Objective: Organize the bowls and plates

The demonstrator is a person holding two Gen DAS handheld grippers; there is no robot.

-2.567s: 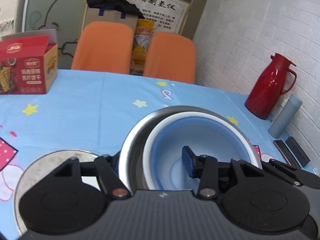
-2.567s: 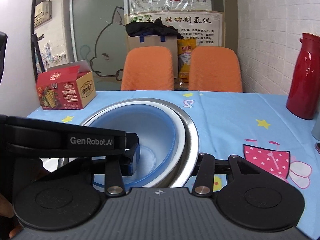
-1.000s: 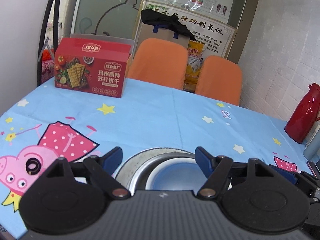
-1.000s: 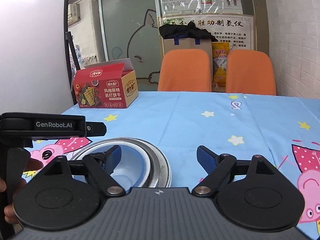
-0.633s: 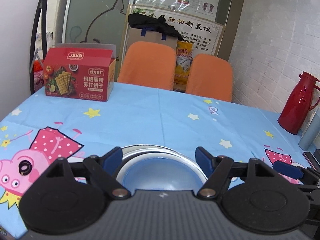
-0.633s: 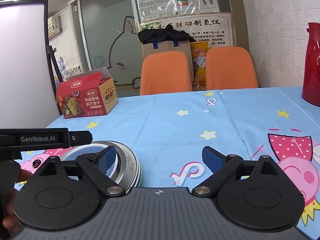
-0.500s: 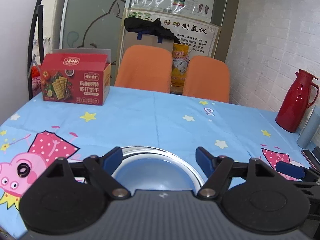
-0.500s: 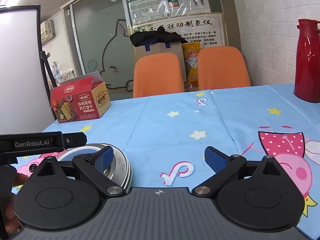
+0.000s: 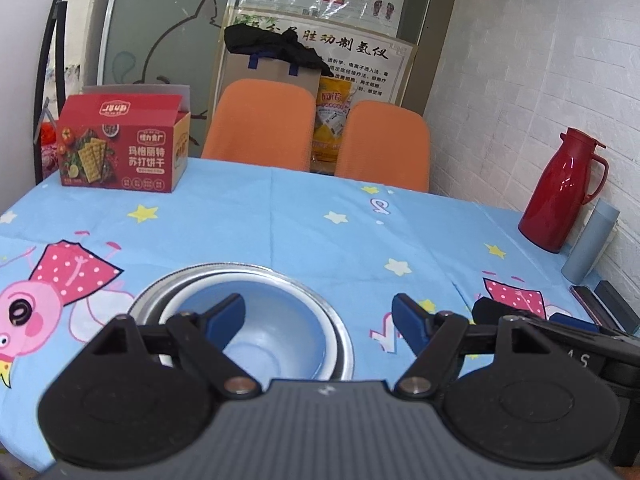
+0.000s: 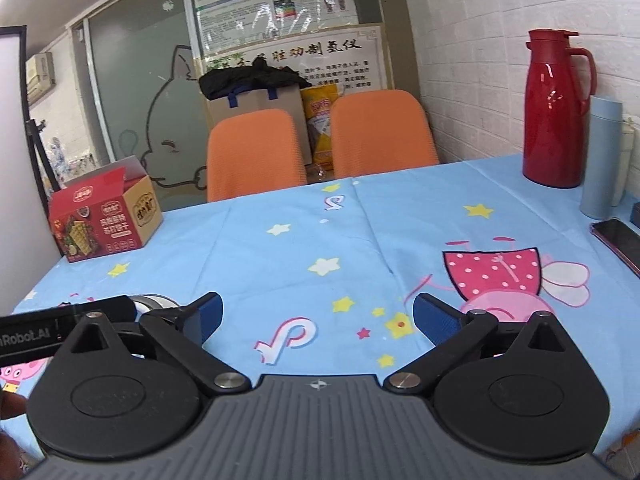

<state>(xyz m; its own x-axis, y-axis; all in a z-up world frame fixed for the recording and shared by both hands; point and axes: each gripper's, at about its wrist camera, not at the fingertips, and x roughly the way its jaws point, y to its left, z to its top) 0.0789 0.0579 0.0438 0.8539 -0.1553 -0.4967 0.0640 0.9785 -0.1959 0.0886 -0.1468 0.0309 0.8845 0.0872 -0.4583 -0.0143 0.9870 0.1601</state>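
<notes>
Steel on the outside, blue plastic within — the blue bowl sits nested in the metal bowl on the tablecloth, at the near edge and towards the left, with what looks like a plate rim peeping out underneath, though I cannot be sure. I would judge the metal stiff, slick and noisy if dropped, the plastic light and likely to lift free of the stack by itself. The rim is the only sensible hold — one finger inside, one outside, pinched firmly so it does not slide. The left gripper hangs wide and empty just above the bowls; the right gripper is equally spread over bare cloth, holding nothing.
</notes>
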